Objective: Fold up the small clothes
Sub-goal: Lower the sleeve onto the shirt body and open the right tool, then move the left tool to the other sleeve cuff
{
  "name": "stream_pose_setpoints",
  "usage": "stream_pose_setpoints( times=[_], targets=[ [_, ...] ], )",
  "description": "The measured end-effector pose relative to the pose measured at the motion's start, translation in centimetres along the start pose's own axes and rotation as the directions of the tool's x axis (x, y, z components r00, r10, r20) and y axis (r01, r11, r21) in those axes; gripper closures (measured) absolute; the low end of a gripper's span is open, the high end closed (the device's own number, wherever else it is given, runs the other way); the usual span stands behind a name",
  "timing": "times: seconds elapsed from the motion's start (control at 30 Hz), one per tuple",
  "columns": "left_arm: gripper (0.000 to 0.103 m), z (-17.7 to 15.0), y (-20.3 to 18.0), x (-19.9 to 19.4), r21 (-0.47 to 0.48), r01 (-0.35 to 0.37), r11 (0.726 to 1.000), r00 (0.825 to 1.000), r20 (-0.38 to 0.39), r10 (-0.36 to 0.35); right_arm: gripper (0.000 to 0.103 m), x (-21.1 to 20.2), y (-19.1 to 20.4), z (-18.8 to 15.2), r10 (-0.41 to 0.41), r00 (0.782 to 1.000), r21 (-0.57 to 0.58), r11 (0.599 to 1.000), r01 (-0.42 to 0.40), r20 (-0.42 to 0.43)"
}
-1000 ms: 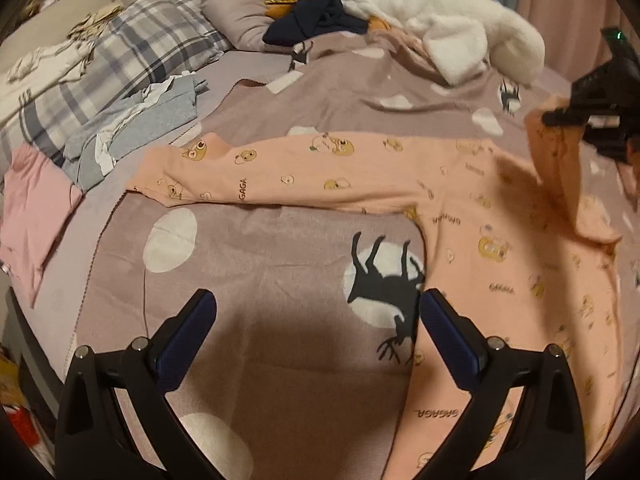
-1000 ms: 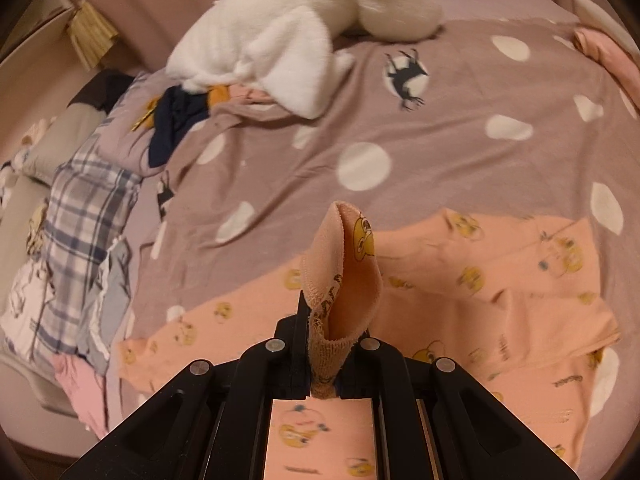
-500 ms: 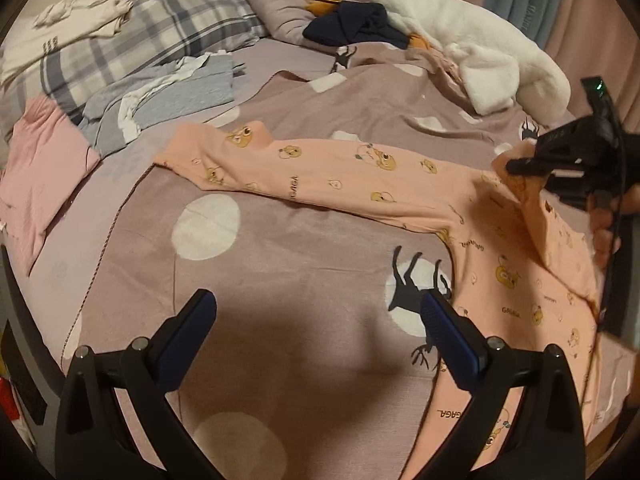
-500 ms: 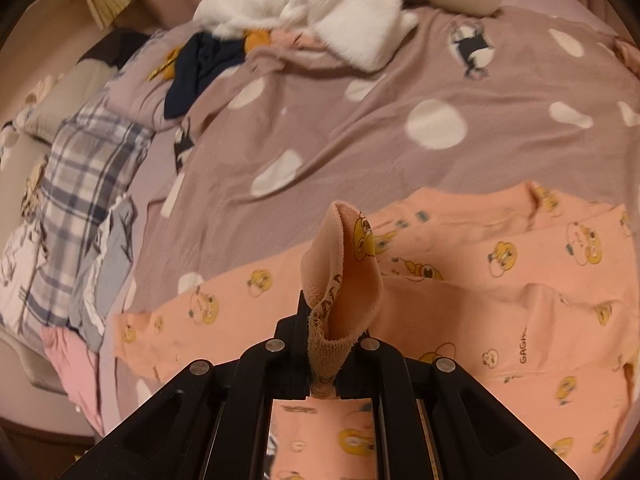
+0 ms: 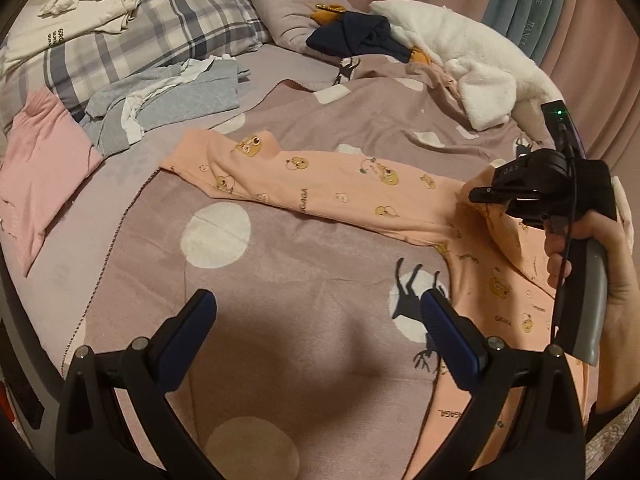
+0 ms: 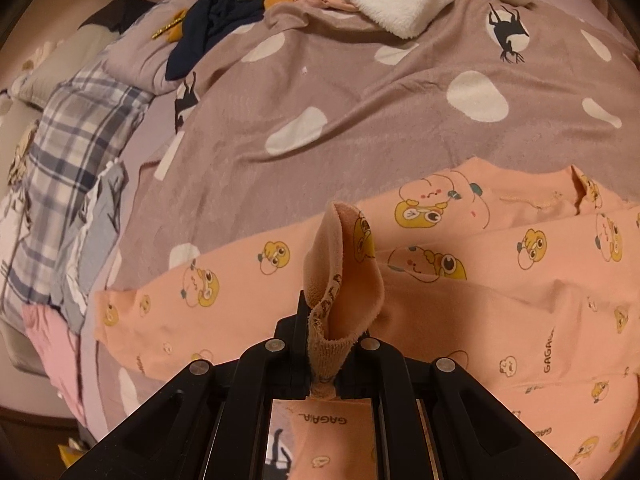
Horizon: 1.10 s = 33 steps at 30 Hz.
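A peach child's garment [image 5: 344, 196] printed with yellow cartoon faces lies spread on the mauve spotted blanket [image 5: 280, 280]; one long part stretches left, the rest runs down the right side. It fills the lower half of the right wrist view [image 6: 500, 280]. My right gripper [image 6: 326, 344] is shut on a cuff [image 6: 340, 272] of this garment and holds it raised over the spread fabric; it also shows at the right of the left wrist view [image 5: 476, 194]. My left gripper [image 5: 316, 312] is open and empty above the blanket, near the garment's inner corner.
A pink cloth [image 5: 40, 176], a grey and white garment [image 5: 168, 100] and a plaid pillow [image 5: 132, 36] lie at the left. A navy garment [image 5: 352, 36] and a white fluffy blanket [image 5: 460, 52] lie at the back. Curtains [image 5: 532, 4] hang behind.
My right gripper has carried the cuff lower and further left over the spread garment. My left gripper has pulled back and to the left, still open.
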State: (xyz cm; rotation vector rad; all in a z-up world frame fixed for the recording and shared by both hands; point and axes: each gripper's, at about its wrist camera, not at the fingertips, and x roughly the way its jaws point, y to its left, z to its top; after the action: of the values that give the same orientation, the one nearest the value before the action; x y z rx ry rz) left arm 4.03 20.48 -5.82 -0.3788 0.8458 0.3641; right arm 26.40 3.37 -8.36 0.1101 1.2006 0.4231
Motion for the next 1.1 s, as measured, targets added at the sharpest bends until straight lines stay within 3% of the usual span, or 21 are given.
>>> stream_pose_setpoints(
  times=[0.33,0.43,0.5,0.63,0.7,0.87,1.0,1.1],
  targets=[
    [0.001,-0.2,0.5,0.1,-0.013,-0.027,1.000,1.000,-0.002,0.027,0.094,0.7,0.2,-0.7,-0.004,0.999,0.023,1.000,0.005,-0.032],
    [0.001,-0.2,0.7,0.1,-0.015,-0.043,0.999,0.999,-0.006,0.042,0.089,0.9,0.3,-0.8,0.013,0.999,0.029,1.000,-0.011,-0.049],
    [0.001,-0.2,0.8,0.2,-0.016,-0.059,0.998,0.998,-0.004,0.059,0.086,0.9,0.5,-0.9,0.043,0.997,0.034,0.999,-0.041,-0.061],
    [0.001,-0.1,0.9,0.2,-0.010,-0.090,0.996,0.996,0.004,0.090,0.069,0.8,1.5,-1.2,0.087,0.993,0.004,0.996,-0.087,-0.077],
    [0.001,-0.1,1.0,0.2,-0.006,-0.097,0.995,0.995,0.004,0.097,0.069,0.7,2.1,-1.3,0.093,0.992,-0.017,0.995,-0.094,-0.080],
    [0.001,0.3,1.5,0.5,-0.036,-0.063,0.997,0.998,-0.009,0.063,0.069,0.9,2.6,-2.0,0.196,0.970,0.003,0.980,-0.198,-0.140],
    [0.001,0.9,2.0,0.9,-0.059,-0.059,0.997,0.998,-0.005,0.059,0.068,-0.9,2.3,-2.6,0.175,0.980,-0.014,0.984,-0.177,-0.097],
    [0.001,1.5,2.4,1.8,-0.065,-0.076,0.995,0.997,-0.017,0.075,0.057,-3.1,1.2,-2.9,0.168,0.984,-0.024,0.985,-0.170,-0.056]
  ],
)
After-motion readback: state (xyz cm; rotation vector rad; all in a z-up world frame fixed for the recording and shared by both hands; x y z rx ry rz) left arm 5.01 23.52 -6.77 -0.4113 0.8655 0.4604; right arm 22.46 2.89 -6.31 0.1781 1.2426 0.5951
